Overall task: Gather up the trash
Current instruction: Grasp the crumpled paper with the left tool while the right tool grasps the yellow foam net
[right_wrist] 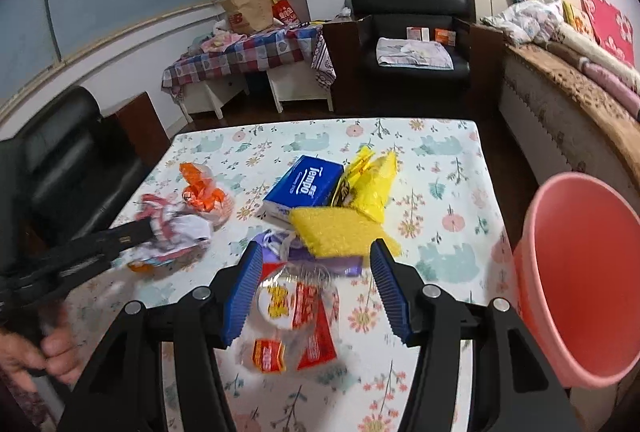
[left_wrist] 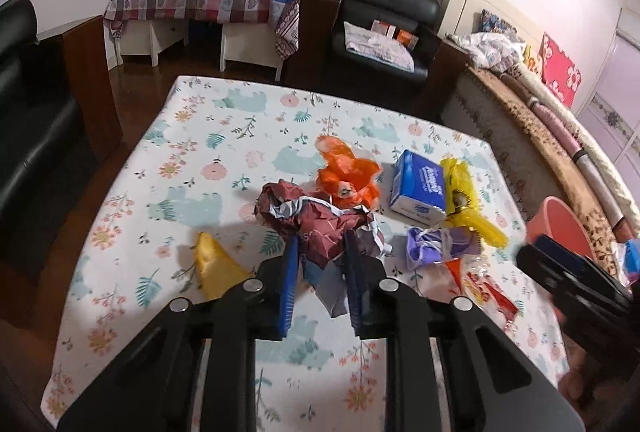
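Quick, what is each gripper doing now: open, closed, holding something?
Left gripper: shut on the crumpled wrapper.
Right gripper: open, holding nothing, above the clear packet.

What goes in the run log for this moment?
left claw shut on maroon wrapper | right claw open over clear wrapper | pink bin right

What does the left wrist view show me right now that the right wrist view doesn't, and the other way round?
Only the left wrist view shows the left gripper shut on the crumpled maroon wrapper, seen close up.

Only the right wrist view shows the right gripper open above the clear red-printed wrapper, and the pink bin's full mouth.

Both show the blue tissue pack, the orange bag, the purple wrapper and the floral tablecloth.
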`<state>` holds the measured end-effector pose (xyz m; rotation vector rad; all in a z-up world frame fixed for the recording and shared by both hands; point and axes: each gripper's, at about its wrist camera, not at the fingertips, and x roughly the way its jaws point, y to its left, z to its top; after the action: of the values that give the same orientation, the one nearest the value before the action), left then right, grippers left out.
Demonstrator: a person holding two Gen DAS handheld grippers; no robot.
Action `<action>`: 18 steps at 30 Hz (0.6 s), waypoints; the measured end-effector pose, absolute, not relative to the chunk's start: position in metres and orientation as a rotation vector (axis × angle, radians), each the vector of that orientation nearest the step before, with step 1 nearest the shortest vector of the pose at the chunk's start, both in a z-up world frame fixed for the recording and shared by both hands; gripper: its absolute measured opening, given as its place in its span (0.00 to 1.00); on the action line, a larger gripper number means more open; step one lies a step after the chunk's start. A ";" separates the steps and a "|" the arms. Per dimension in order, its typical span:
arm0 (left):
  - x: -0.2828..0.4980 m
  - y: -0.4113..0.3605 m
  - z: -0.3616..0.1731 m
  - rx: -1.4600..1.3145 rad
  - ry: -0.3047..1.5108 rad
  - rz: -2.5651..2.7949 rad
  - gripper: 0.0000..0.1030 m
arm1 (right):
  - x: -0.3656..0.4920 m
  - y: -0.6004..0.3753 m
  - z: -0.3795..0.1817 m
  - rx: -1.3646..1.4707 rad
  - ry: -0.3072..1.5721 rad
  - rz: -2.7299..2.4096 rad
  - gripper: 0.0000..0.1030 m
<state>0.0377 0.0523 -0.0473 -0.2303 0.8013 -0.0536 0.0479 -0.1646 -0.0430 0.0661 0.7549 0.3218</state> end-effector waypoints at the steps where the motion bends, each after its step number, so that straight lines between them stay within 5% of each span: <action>1: 0.034 0.052 -0.044 -0.232 0.796 -0.060 0.20 | 0.052 -0.161 -0.044 0.050 0.756 0.320 0.54; 6: 0.024 0.050 -0.032 -0.238 0.771 -0.088 0.20 | 0.075 -0.153 -0.057 -0.006 0.799 0.280 0.48; 10: 0.018 0.049 -0.028 -0.230 0.758 -0.103 0.20 | 0.082 -0.162 -0.067 0.027 0.862 0.287 0.03; 18: 0.011 0.043 -0.014 -0.241 0.726 -0.143 0.20 | 0.048 -0.190 -0.043 0.150 0.815 0.347 0.03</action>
<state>0.0111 0.0430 -0.0138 -0.2413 0.7263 -0.1428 0.0477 -0.1900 -0.0431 0.1502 0.8152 0.3471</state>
